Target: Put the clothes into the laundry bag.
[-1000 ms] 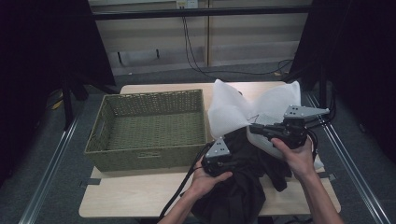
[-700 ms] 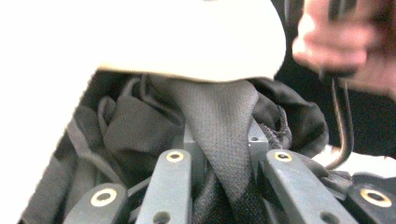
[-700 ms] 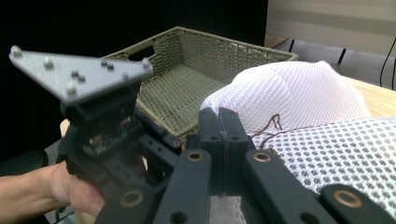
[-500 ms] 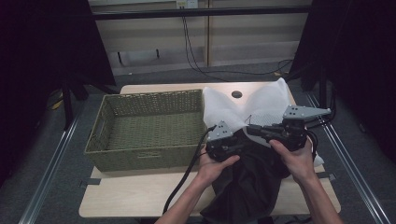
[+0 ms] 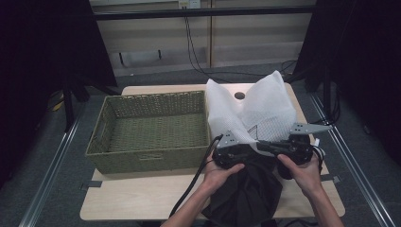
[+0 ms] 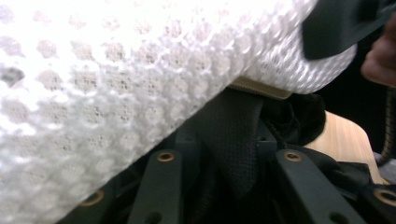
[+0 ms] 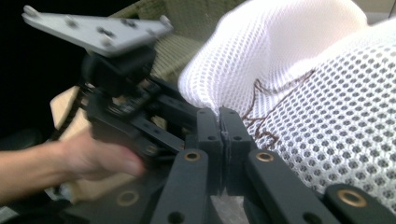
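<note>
A white mesh bag [image 5: 257,111] stands puffed up in two lobes on the right of the table. Black cloth [image 5: 248,194] hangs from under it over the near edge. Both grippers meet tip to tip at the bag's lower rim. My left gripper [image 5: 255,147] [image 6: 224,140] grips a strip of the black cloth [image 6: 231,140] under the mesh [image 6: 116,93], and its jaws have just been opening a little. The jaws of my right gripper [image 5: 276,147] [image 7: 222,135] are pressed together on the edge of the mesh [image 7: 327,116].
An empty green wicker basket [image 5: 106,144] fills the left half of the wooden table [image 5: 142,198]. The table has a round hole [image 5: 239,95] behind the bag. A black cable [image 5: 191,187] trails from the left gripper over the near edge.
The bag, flat half a second ago, has puffed up into two tall lobes. My right gripper has dropped toward the near edge, level with the left one, which shifted slightly right.
</note>
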Demonstrator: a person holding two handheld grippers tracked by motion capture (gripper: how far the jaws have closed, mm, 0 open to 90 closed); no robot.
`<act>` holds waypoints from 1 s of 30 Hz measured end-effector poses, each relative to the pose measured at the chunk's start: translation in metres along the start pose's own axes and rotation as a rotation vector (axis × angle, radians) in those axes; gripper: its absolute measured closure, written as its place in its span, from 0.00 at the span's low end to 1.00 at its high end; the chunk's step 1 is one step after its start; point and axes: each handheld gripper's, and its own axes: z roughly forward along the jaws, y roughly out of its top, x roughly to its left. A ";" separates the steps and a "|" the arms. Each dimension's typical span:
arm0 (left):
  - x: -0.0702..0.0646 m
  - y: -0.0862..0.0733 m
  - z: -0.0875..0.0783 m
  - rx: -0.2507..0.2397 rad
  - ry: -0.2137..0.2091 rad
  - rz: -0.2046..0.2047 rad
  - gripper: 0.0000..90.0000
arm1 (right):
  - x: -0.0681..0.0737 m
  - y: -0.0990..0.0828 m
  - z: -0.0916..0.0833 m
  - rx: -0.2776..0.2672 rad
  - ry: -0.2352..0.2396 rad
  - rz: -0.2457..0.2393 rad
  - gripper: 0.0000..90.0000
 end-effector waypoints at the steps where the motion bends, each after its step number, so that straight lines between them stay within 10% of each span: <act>1: -0.001 -0.001 -0.001 0.006 0.000 -0.006 0.78 | -0.003 -0.004 0.000 0.000 0.009 0.007 0.97; 21: -0.013 -0.025 -0.058 0.035 -0.065 0.038 0.50 | -0.004 -0.019 -0.018 0.030 -0.042 -0.070 0.57; 30: -0.003 -0.034 -0.072 0.027 -0.058 0.019 0.63 | 0.027 -0.029 -0.025 -0.006 0.029 -0.108 0.78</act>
